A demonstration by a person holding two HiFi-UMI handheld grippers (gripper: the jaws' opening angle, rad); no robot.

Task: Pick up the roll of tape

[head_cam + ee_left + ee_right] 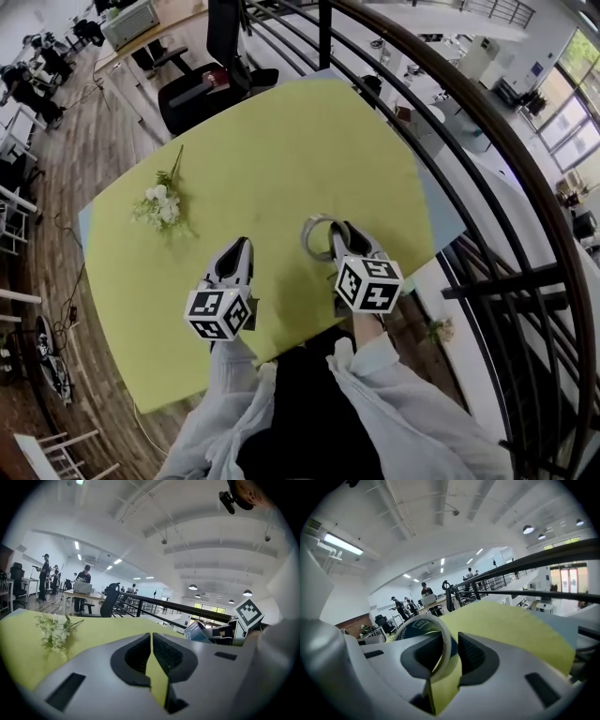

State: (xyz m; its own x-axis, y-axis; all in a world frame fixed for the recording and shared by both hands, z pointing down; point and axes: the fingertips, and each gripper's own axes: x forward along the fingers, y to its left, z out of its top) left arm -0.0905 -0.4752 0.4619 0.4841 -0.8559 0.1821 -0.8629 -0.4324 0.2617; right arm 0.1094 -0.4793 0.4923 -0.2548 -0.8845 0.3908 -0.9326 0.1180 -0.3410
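The roll of tape (317, 236) is a pale ring with a dark printed inner face. My right gripper (339, 242) is shut on its wall and holds it above the green table (281, 141). In the right gripper view the roll of tape (423, 626) stands on edge between the two dark pads, and the right gripper (451, 654) points slightly down across the table. My left gripper (234, 259) hovers beside it on the left, shut with nothing in it. The left gripper (151, 645) shows its pads meeting at the tips.
A small bunch of white flowers (159, 206) lies on the table's left part; the flowers (55, 629) also show in the left gripper view. A black curved railing (487, 141) runs past the table's right edge. An office chair (211, 80) stands beyond the far edge.
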